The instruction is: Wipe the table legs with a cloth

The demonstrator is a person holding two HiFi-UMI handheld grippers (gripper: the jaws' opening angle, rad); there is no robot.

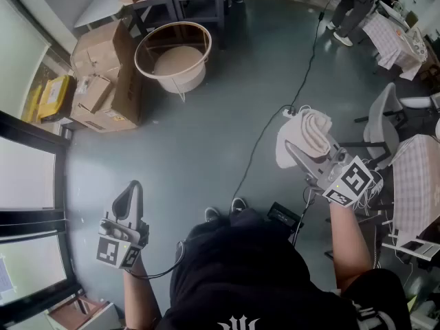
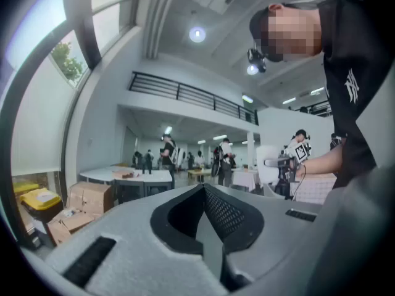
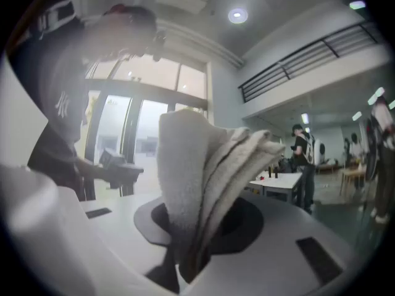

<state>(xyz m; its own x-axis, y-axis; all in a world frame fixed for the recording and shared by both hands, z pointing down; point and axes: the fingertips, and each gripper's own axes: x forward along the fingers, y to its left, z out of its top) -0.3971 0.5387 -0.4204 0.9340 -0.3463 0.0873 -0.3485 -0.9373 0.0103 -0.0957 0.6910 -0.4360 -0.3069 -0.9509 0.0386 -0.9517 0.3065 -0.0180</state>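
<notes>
Both forearms reach forward, left gripper (image 1: pixel 133 187) jaws pressed together, right gripper (image 1: pixel 295 152) clamped on a cloth (image 1: pixel 311 132)

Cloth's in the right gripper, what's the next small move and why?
Probably swing the right gripper toward a leg of the checkered table on its side: its jaws are shut on the folded white cloth, held in mid-air touching nothing, while the left gripper is shut and empty.

Clear floor (image 1: pixel 192 143) is noted ahead of the left gripper (image 1: pixel 130 188), bounded by cardboard boxes (image 1: pixel 103 74) and a round tub (image 1: pixel 173 57). It is crossed by a cable (image 1: pixel 256 150).
</notes>
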